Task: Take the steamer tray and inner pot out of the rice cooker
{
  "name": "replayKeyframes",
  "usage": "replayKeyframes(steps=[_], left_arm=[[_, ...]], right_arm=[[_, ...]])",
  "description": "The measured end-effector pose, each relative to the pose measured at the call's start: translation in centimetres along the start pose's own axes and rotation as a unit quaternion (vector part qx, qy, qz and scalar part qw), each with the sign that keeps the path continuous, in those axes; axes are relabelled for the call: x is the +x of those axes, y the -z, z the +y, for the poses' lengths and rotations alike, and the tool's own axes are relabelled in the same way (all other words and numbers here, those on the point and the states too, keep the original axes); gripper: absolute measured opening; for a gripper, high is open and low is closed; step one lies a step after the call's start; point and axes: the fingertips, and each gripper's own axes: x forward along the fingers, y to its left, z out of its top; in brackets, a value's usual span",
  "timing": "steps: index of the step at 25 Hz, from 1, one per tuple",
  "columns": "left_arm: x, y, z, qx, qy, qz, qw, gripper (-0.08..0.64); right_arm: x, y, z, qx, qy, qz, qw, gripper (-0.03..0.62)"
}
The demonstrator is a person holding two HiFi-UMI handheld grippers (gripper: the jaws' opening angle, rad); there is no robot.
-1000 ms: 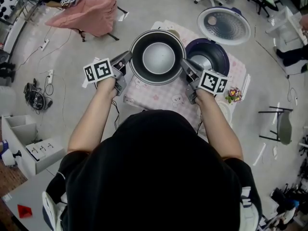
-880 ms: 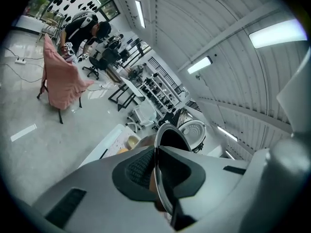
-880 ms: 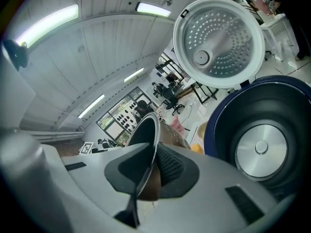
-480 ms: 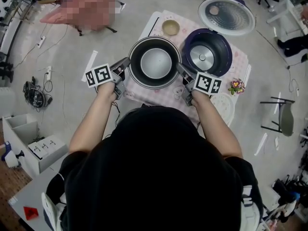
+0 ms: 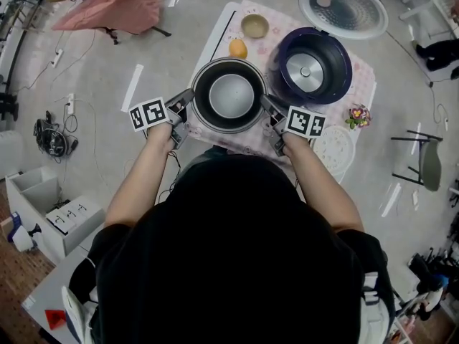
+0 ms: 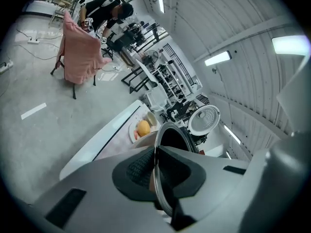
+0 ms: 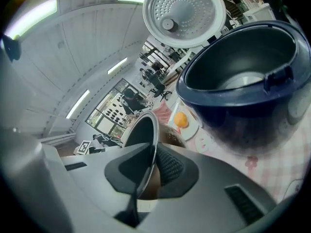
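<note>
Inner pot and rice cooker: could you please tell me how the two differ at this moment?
The inner pot is gripped at its rim by the left gripper and the right gripper; the rice cooker stands untouched on the table. The inner pot is grey with no lid; the rice cooker is dark blue with its lid swung open. Both are round, open-topped and empty.

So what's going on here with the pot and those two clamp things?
A person holds a two-jaw gripper in each hand. The left gripper and right gripper are clamped on opposite sides of the inner pot rim. The pot is already out of the rice cooker and is over the pink tablecloth beside it. The cooker stands empty with its lid open. Whether the pot touches the table, I cannot tell.
</note>
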Motion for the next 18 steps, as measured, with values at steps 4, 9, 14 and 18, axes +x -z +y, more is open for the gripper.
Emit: replayKeyframes(steps=[4,9,14,18], left_arm=[[0.6,1.2,1.8,-0.016,-0.004,0.010,0.9998,0.038],[1.1,2.4,3.4,-0.024,-0.011,0.021,0.9994,0.038],[1.5,2.9,4.7,-0.020,-0.014,0.024,0.9994,0.038],[1.9,2.5,4.9,-0.013,-0.005,0.013,0.9998,0.037]], right_arm=[[0.9,1.5,-1.6,0.015,0.007,0.015,1.000,0.041],[1.6,3.1,-3.0,0.026,0.017,0.024,0.999,0.041],[2.3,4.4,-4.0,0.029,0.018,0.035,0.999,0.043],[2.7,4.6,-4.5,0.034,0.018,0.030,0.999,0.046]])
